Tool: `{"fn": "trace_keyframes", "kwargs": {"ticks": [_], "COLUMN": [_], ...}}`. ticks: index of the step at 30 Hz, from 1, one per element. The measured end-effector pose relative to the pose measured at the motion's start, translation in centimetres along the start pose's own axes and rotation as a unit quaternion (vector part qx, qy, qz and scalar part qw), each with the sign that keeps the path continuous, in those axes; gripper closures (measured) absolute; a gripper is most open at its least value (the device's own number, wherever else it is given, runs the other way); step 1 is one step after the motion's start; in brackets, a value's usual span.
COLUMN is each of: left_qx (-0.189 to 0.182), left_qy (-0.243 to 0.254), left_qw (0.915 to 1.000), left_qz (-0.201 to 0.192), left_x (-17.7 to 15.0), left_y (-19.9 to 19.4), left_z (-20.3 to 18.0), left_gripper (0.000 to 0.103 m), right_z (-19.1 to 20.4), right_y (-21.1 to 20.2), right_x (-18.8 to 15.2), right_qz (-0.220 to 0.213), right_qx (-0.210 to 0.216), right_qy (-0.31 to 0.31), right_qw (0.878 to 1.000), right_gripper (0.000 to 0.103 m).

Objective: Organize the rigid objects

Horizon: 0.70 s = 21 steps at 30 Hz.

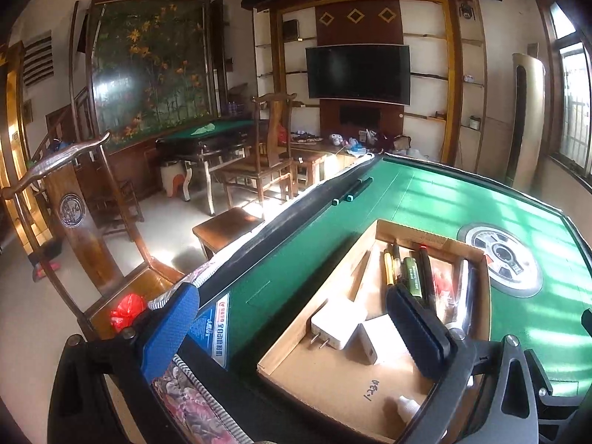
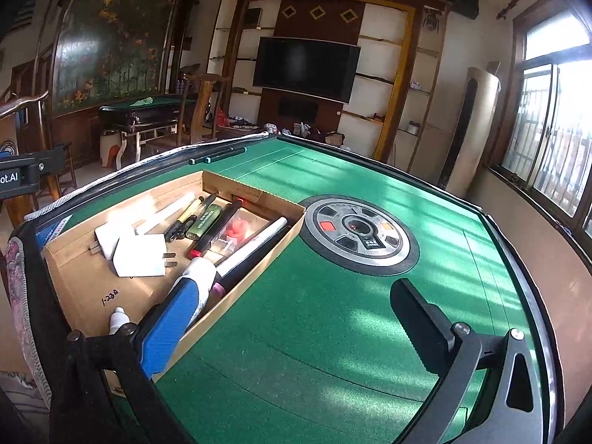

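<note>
A sunlit living room holds a green felt game table (image 2: 333, 333) with a round metal dial (image 2: 359, 235) at its centre. On the far wall hangs a dark television (image 2: 307, 68); a flower painting (image 1: 148, 70) fills the left wall, with wooden chairs (image 1: 270, 151) and a second green table (image 1: 211, 129) below it. A window (image 2: 555, 118) lights the right side. A shallow cardboard box (image 2: 92, 285) lies on the near left of the felt, holding two white plugs (image 2: 138, 255), pens (image 2: 192, 212), a green lighter (image 2: 203, 220) and a white marker (image 2: 255, 242). The left claw (image 1: 292, 329) is wide apart above the box's near end. The right claw (image 2: 296, 314) is wide apart too, holding nothing, its blue finger (image 2: 168, 327) over the box's right wall.
</note>
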<state>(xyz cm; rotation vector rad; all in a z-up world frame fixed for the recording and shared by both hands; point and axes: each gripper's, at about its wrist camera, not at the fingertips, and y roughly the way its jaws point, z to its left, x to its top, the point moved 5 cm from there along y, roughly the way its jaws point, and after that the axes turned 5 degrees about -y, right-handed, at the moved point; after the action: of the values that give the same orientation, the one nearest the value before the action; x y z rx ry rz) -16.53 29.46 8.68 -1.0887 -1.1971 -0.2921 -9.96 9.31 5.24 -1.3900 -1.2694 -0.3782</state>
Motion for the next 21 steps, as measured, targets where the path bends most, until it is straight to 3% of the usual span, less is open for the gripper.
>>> {"fn": "trace_keyframes", "kwargs": {"ticks": [10,21], "left_qx": [-0.003,-0.014], "left_qy": [-0.002,-0.011], "left_qw": [0.9999,0.9997], "left_qz": [0.010,0.017], "left_x": [-0.8,-1.1], "left_y": [1.1,1.8], "left_z": [0.3,1.0], "left_gripper": [0.001,0.001], "right_z": [3.5,5.2], "right_y": [-0.2,0.3], "right_x": [2.5,1.8], "right_qz": [-0.016,-0.002], "right_qx": [0.030,0.043], "right_qy": [-0.046,-0.048], "right_qw": [0.998,0.998], "right_gripper": [0.000,0.000]}}
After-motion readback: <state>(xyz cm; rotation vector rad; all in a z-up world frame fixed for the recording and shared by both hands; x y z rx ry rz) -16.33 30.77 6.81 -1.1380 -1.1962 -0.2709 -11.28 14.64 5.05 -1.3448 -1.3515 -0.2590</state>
